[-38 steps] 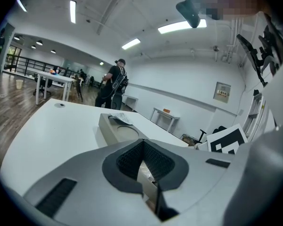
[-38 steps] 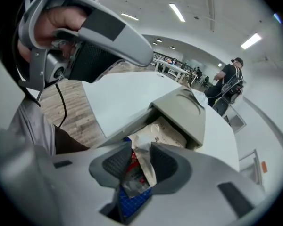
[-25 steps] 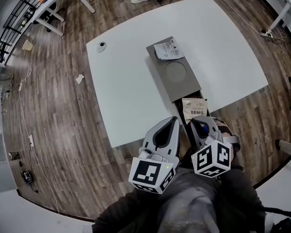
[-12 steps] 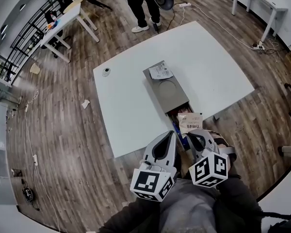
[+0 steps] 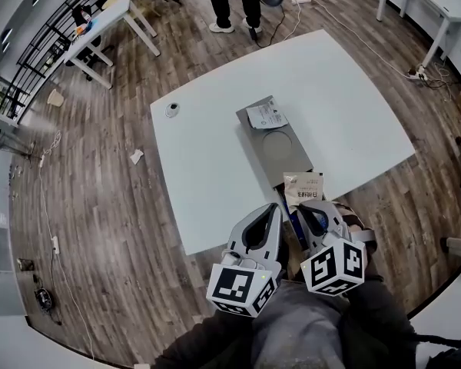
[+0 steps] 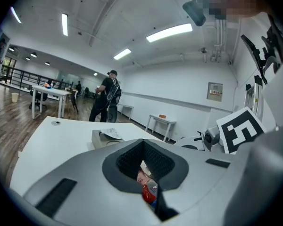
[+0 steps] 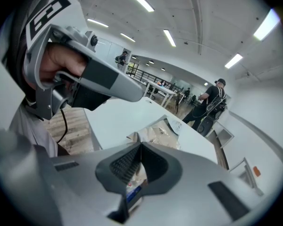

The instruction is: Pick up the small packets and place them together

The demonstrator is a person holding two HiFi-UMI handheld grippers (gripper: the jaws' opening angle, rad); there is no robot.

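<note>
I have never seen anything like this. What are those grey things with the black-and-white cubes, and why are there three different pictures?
There is no robot here. A person holds a tool in each hand: a hand-held gripper with two jaws and a marker cube at the back. One picture comes from a camera on the person's head, looking down. The other two come from cameras riding on each tool, looking along its jaws. Below is a white table with a long grey tray on it. A white packet lies on the tray's far end, and a small round object sits apart on the table. The right hand-held gripper is shut on a tan packet at the tray's near end. The left hand-held gripper is shut and holds nothing.
</note>
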